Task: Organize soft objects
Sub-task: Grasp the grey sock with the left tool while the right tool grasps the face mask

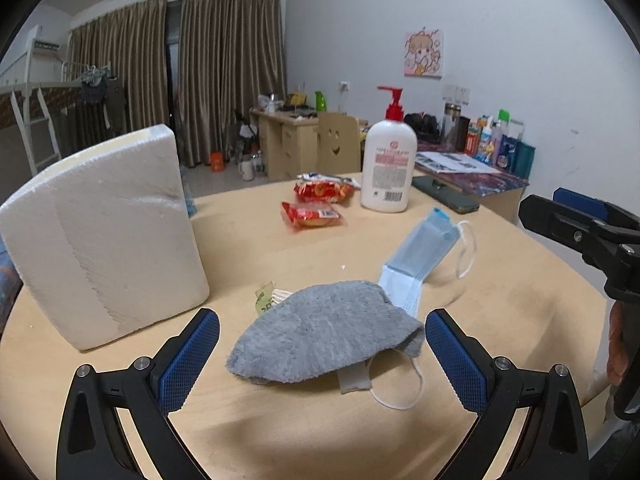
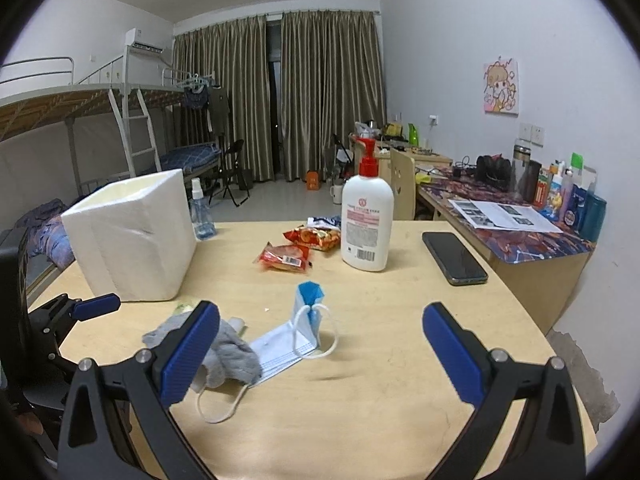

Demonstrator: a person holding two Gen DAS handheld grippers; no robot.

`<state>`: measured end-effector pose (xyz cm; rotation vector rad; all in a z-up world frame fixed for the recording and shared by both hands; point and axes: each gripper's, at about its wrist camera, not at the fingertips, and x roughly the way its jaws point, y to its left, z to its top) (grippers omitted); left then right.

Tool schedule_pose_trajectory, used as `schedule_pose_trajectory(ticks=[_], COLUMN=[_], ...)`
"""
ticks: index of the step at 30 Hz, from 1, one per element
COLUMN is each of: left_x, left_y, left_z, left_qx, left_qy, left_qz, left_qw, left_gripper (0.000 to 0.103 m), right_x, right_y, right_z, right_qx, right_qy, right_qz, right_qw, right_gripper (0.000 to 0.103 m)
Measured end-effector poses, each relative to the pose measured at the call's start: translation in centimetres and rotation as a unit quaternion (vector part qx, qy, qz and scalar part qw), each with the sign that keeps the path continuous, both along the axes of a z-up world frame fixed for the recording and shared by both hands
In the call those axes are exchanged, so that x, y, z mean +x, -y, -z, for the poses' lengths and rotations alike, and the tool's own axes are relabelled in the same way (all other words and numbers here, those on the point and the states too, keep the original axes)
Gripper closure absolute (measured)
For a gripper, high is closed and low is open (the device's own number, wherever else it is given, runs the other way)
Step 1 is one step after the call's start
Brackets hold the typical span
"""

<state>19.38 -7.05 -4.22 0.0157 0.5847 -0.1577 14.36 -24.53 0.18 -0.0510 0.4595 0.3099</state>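
Observation:
A grey fabric mask (image 1: 324, 338) lies on the wooden table (image 1: 500, 312), partly over a folded blue surgical mask (image 1: 420, 256) with white ear loops. My left gripper (image 1: 322, 358) is open, its blue pads on either side of the grey mask, just short of it. In the right wrist view the grey mask (image 2: 232, 354) and the blue mask (image 2: 296, 336) lie front left. My right gripper (image 2: 320, 356) is open and holds nothing; its left finger (image 2: 190, 354) partly covers the grey mask. The right gripper (image 1: 588, 232) also shows at the left view's right edge.
A white foam box (image 1: 104, 236) stands at the table's left. Two red snack packets (image 1: 314, 214), a lotion pump bottle (image 1: 388, 164) and a dark phone (image 2: 454, 258) lie farther back. A small spray bottle (image 2: 200, 212) stands behind the box. A cluttered desk (image 2: 516, 232) adjoins on the right.

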Motion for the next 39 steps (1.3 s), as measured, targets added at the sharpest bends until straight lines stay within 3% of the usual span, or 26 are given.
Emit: schedule_pose_trajectory(ticks=[8,11,12,17,19,22,23,27,29,33,34,36,38,39], left_x=[1.8,2.1,2.3,3.3,3.5,3.2,3.0,2.4,2.4,2.3,2.1,1.9,1.8,1.8], left_y=[0.7,0.7,0.6,0.1,0.1,-0.2,-0.3,-0.6,-0.9,-0.7,-0.7,-0.7,-0.9,-1.0], left_z=[1.0,1.3,1.5,2.4,2.7,2.6,2.5,2.3,2.5,2.6,2.6,2.4,2.3,2.2], left_qx=[0.021,0.03,0.031,0.033,0.029,0.021,0.016,-0.004,-0.024,-0.018,-0.019,-0.024,-0.036,-0.038], left_qy=[-0.02,-0.023,-0.026,-0.054,-0.065,-0.061,-0.06,-0.059,-0.073,-0.075,-0.071,-0.069,-0.068,-0.066], left_qz=[-0.006,-0.014,-0.02,-0.026,-0.018,-0.017,-0.014,0.004,0.018,0.018,0.022,0.028,0.035,0.035], left_qw=[0.9996,0.9992,0.999,0.9977,0.9973,0.9978,0.998,0.9983,0.9969,0.9969,0.997,0.997,0.9965,0.9965], left_gripper=[0.001,0.006,0.011,0.058,0.069,0.071,0.077,0.083,0.091,0.096,0.096,0.096,0.096,0.096], right_x=[3.5,4.4,4.7,5.9,6.3,6.7,6.7,7.0,7.3,7.6,7.7,7.8,8.2,8.5], right_y=[0.5,0.6,0.7,0.6,0.5,0.3,0.2,0.3,0.3,0.1,0.0,-0.3,-0.9,-1.0], right_z=[1.7,2.3,2.4,2.9,3.0,3.1,3.1,3.1,3.3,3.6,3.6,3.7,4.2,4.5], right_qx=[0.008,0.006,0.006,0.005,0.003,-0.003,-0.006,0.011,0.013,0.001,0.003,0.004,-0.003,-0.002], right_qy=[-0.046,-0.055,-0.058,-0.071,-0.076,-0.08,-0.081,-0.085,-0.09,-0.096,-0.098,-0.102,-0.116,-0.123], right_qz=[-0.011,-0.013,-0.014,-0.018,-0.02,-0.013,-0.012,-0.025,-0.027,-0.015,-0.018,-0.031,-0.046,-0.044], right_qw=[0.999,0.998,0.998,0.997,0.997,0.997,0.997,0.996,0.995,0.995,0.995,0.994,0.992,0.991], right_gripper=[0.0,0.0,0.0,0.0,0.0,0.0,0.0,0.0,0.0,0.0,0.002,0.016,0.042,0.044])
